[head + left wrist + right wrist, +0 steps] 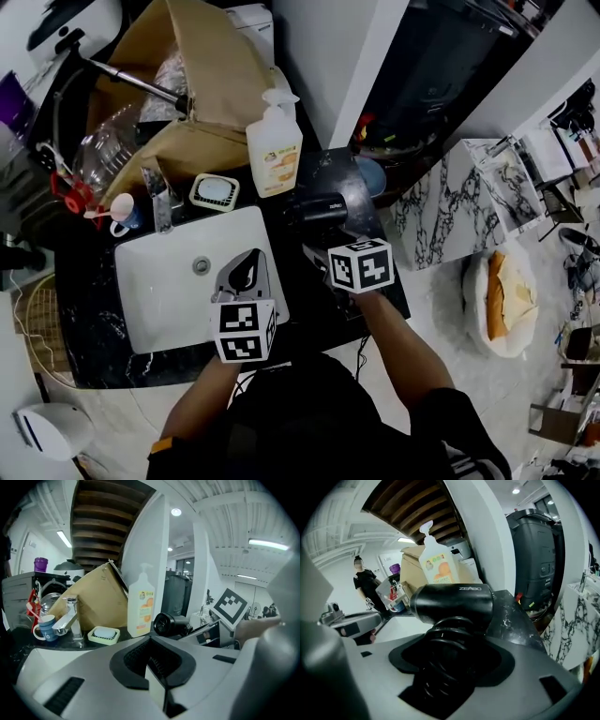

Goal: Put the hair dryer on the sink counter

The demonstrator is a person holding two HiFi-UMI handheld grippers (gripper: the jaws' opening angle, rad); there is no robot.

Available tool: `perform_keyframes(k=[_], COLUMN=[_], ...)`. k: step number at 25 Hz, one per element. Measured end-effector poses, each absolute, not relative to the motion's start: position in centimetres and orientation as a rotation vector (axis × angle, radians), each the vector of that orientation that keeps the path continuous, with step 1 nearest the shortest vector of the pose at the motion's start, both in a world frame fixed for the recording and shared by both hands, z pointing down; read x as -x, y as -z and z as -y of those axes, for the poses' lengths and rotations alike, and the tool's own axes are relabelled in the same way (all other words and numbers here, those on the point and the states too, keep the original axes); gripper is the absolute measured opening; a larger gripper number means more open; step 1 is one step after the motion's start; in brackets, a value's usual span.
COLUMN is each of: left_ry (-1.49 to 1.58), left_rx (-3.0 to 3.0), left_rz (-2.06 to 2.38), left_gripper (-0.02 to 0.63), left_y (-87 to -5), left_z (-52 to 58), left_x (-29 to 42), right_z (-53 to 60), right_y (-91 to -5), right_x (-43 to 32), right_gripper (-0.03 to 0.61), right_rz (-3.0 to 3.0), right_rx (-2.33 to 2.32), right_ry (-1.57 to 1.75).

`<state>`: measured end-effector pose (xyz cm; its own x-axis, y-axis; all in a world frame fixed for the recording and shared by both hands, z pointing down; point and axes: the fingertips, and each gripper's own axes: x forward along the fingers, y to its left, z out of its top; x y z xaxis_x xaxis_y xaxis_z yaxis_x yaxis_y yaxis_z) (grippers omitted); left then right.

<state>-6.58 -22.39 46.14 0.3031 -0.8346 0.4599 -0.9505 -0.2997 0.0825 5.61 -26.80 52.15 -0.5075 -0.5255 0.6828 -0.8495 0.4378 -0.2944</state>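
Note:
The black hair dryer [317, 208] [452, 603] lies with its barrel sideways over the black marble sink counter [94, 309] [516, 617], just right of the white basin [178, 300]. My right gripper [323, 246] [450, 665] is shut on its handle, where the coiled cord is wrapped. Whether the dryer rests on the counter I cannot tell. My left gripper [246, 274] [157, 679] hovers over the basin's right half, shut and holding nothing. In the left gripper view the hair dryer [171, 624] shows end-on beside the right gripper's marker cube [229, 606].
Behind the dryer stands a pump soap bottle [274, 145] [141, 606]. A soap dish [215, 191], a faucet [157, 195] and a blue cup [124, 214] line the basin's back edge. A cardboard box [202, 75] fills the rear. A marble-topped stand [450, 202] sits right.

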Motion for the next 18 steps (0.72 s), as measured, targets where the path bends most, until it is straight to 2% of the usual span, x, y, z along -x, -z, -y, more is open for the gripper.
perform_keyframes(k=[18], left_ry=[-0.492], left_rx=[-2.141], left_rz=[1.616], left_gripper=[0.008], left_y=[-49.3], left_z=[25.5], left_x=[7.4], right_z=[31.2], right_y=[-57.6], right_x=[-5.0], right_gripper=[0.308], right_rz=[1.97], right_rx=[-1.071], right_ry=[-0.696])
